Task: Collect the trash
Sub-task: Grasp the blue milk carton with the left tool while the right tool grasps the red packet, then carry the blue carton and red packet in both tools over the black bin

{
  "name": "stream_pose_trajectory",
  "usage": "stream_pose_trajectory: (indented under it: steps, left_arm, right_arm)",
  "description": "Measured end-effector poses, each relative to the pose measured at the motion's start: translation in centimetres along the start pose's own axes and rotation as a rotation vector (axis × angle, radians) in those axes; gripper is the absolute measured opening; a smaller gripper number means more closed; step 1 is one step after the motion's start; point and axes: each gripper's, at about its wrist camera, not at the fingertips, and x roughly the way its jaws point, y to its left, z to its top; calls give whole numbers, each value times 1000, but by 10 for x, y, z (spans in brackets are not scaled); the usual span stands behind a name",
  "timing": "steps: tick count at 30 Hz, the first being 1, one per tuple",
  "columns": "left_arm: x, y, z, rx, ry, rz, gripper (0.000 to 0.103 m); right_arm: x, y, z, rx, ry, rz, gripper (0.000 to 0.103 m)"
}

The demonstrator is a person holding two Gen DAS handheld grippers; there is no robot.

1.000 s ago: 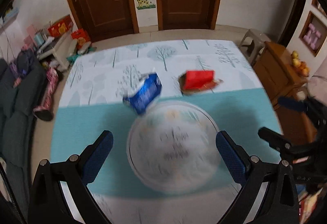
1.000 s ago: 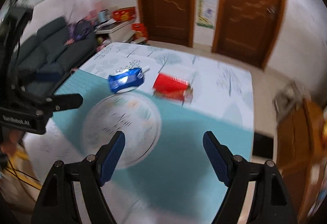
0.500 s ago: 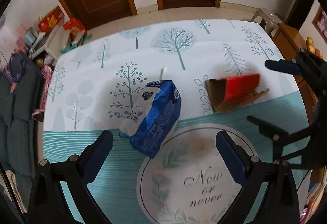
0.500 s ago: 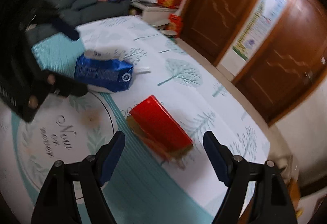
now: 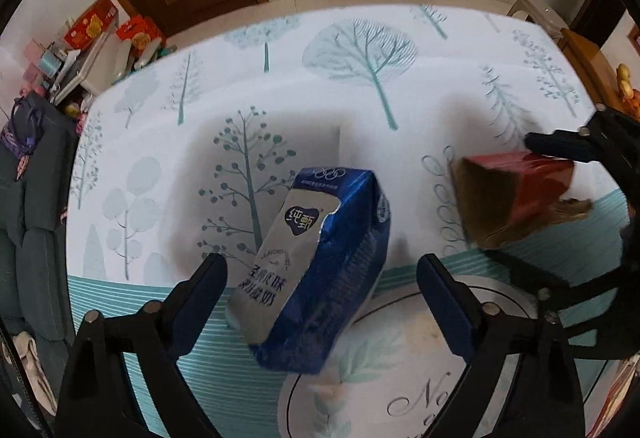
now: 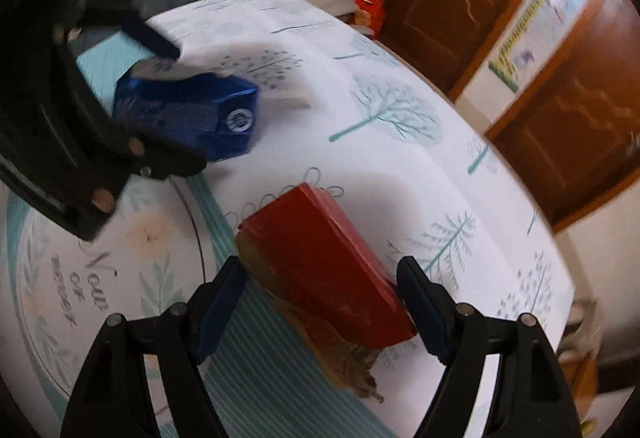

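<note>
Both claws straddle their trash for pickup. Left claw (image 5: 320, 290), bottom centre of its frame, is closing around the crumpled blue milk carton (image 5: 316, 270), pads not touching yet. Right claw (image 6: 320, 302) is spread around the red box (image 6: 324, 270), its torn brown end nearest. Both lie on the tree-print surface (image 5: 360, 98).

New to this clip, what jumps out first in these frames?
A crumpled blue-and-silver milk carton lies on its side on the tree-print table mat, between the fingers of the left tool, whose jaws are closing but not yet touching it. To its right a torn red cardboard box lies with the right tool open around it.
</note>
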Motion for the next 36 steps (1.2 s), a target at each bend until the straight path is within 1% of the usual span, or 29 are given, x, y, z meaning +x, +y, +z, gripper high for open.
stream_pose_trajectory:
  steps: [1, 2, 3, 4, 5, 6, 7, 8, 9, 10, 11, 12, 13, 17, 20, 25, 28, 36]
  left_arm:
    - [3, 1, 1, -4, 8, -2, 89]
    - [7, 2, 1, -10, 19, -6, 85]
    - [10, 2, 1, -14, 24, -4, 81]
    - [13, 3, 1, -21, 27, -2, 80]
    - [13, 5, 0, -32, 21, -16, 78]
    - [13, 6, 0, -42, 18, -23, 77]
    - [13, 7, -1, -57, 13, -32, 76]
    - [13, 8, -2, -64, 9, -39, 73]
    - [12, 8, -3, -70, 1, -51, 61]
    - [10, 9, -5, -83, -8, -75, 55]
    - [9, 8, -6, -91, -10, -77, 41]
    - [7, 7, -9, -97, -21, -70, 20]
    - [6, 5, -11, -101, -21, -55, 17]
    - [2, 2, -22, -108, -23, -46, 16]
    - [-4, 4, -33, -122, -26, -62, 16]
    - [-28, -1, -70, -101, -41, -141, 16]
    - [-54, -6, -102, -65, -67, -202, 16]
    - [-132, -9, -183, 3, -132, -330, 16]
  right_arm:
    - [0, -1, 0, 19, -5, 4, 76]
    - [-2, -2, -2, 44, -11, 14, 74]
    - [-3, -3, -3, 59, -15, 26, 65]
    - [-4, -4, -5, 75, -16, 29, 64]
    - [-7, -5, -7, 97, -16, 32, 63]
    - [-8, -6, -8, 117, -16, 34, 56]
    - [-8, -8, -9, 140, -16, 27, 51]
    - [-10, -10, -11, 169, -20, 17, 48]
    - [-13, -13, -13, 202, -22, 30, 47]
    - [-16, -16, -16, 241, -29, 45, 46]
    - [-18, -18, -20, 276, -31, 57, 45]
    - [-21, -20, -23, 309, -32, 69, 44]
    - [-23, -21, -26, 340, -33, 84, 44]
    - [-34, -19, -43, 444, -34, 139, 39]
    - [-46, -10, -57, 507, -40, 173, 37]
    - [-74, 10, -83, 628, -78, 217, 37]
    - [-99, 29, -101, 716, -119, 237, 37]
    - [-175, 106, -139, 913, -216, 223, 37]
